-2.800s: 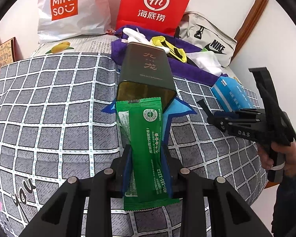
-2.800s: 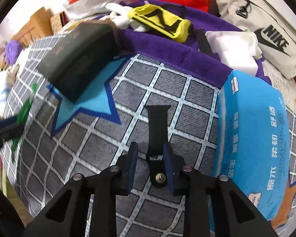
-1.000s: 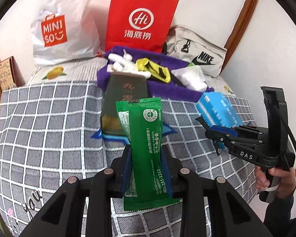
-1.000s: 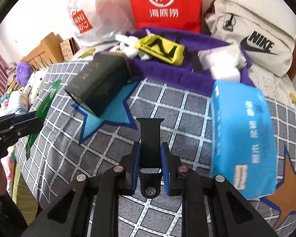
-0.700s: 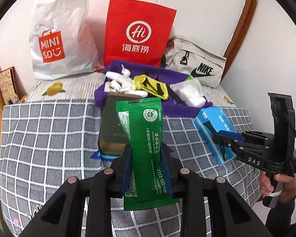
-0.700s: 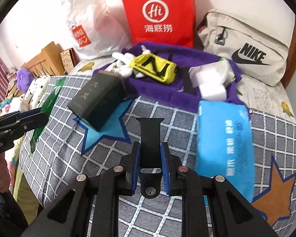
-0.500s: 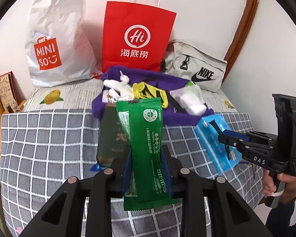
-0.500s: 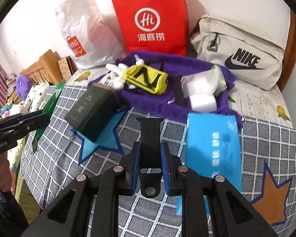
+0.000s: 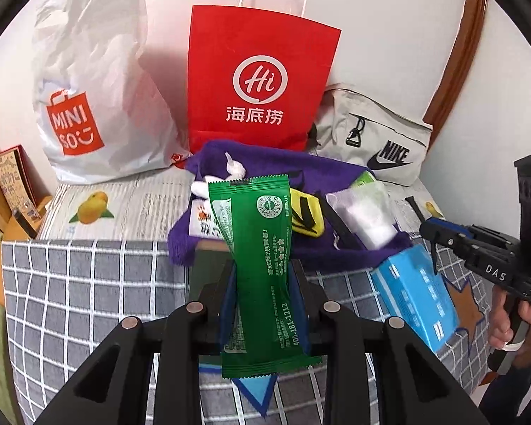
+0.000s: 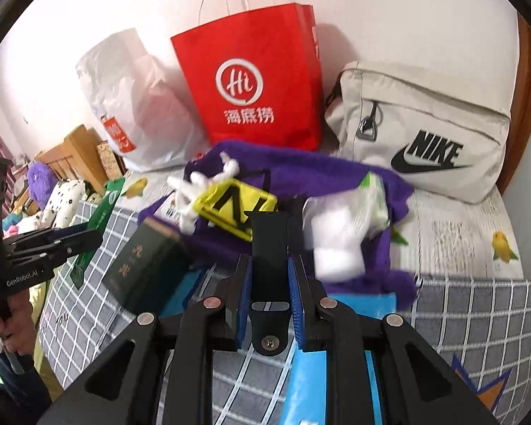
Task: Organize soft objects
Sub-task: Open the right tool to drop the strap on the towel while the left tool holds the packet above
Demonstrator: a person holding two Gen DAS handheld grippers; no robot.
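The left gripper [image 9: 262, 304] pinches a glossy green foil sachet [image 9: 258, 269] between its blue pads, the packet standing upright and crinkled at its serrated lower edge. The right gripper [image 10: 268, 297] is clamped on a flat, matte black rubber strap [image 10: 269, 248] that rises straight up between its ribbed blue pads.

Both hover above a bed covered in a grey quilt with a white grid [image 9: 88, 283]. Toward the head of the bed lies a fuzzy purple towel [image 10: 322, 177], rumpled, carrying a yellow fabric pouch with black stripes [image 10: 237, 205], a white stringy plush toy [image 10: 198, 184] and a translucent plastic packet of white pads [image 10: 343, 226]. At the towel's near edge, a dark green rectangular box [image 10: 145, 262] sits tilted on the quilt. A smooth blue plastic tissue pack [image 9: 417, 294] lies near the bed's right edge.

Against the wall stand a stiff red paper bag with white handles [image 9: 258, 85], a wrinkled white plastic shopping bag [image 9: 92, 99] and a beige canvas sling bag [image 10: 421, 131].
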